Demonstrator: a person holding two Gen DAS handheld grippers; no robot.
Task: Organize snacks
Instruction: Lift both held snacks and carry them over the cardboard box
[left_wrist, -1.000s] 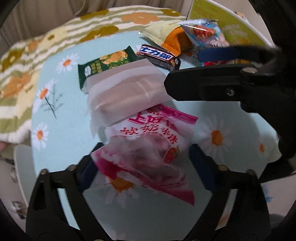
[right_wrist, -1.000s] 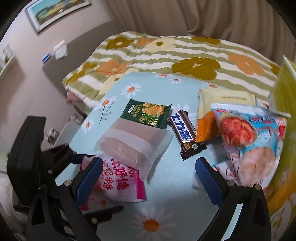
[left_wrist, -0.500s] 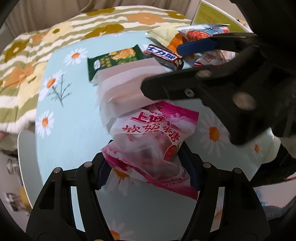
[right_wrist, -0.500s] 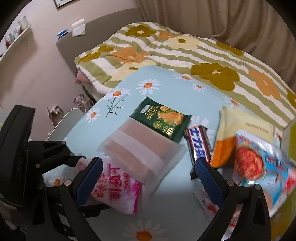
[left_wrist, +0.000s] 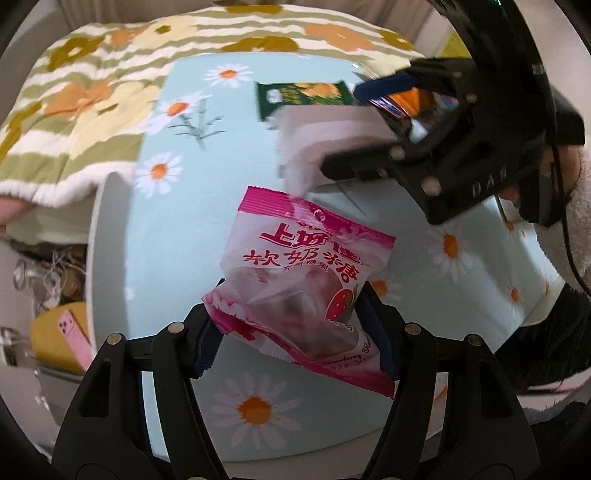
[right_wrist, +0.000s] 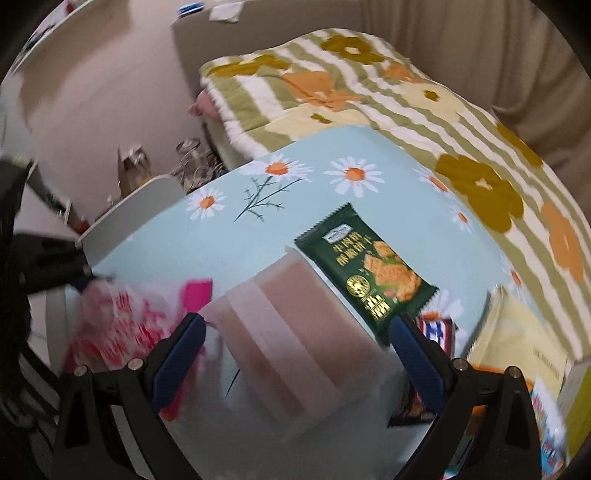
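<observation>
Pink candy bag (left_wrist: 303, 273): one, pinched between the left gripper (left_wrist: 291, 332) fingers, lifted off the daisy tablecloth (left_wrist: 207, 236). Right gripper (right_wrist: 295, 350) spread wide, straddling one frosted wafer pack (right_wrist: 295, 332), not gripping. One green cracker packet (right_wrist: 369, 269) just beyond its fingertips.

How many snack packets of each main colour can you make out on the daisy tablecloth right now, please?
Pink candy bag, held in the left gripper: 1
Pale translucent packet, between the open right gripper's fingers: 1
Dark green cracker packet: 1
Dark bar with blue and red print: 1
Yellow and orange bag: 1
Total: 5; blurred packets at the right edge are left out.
</observation>
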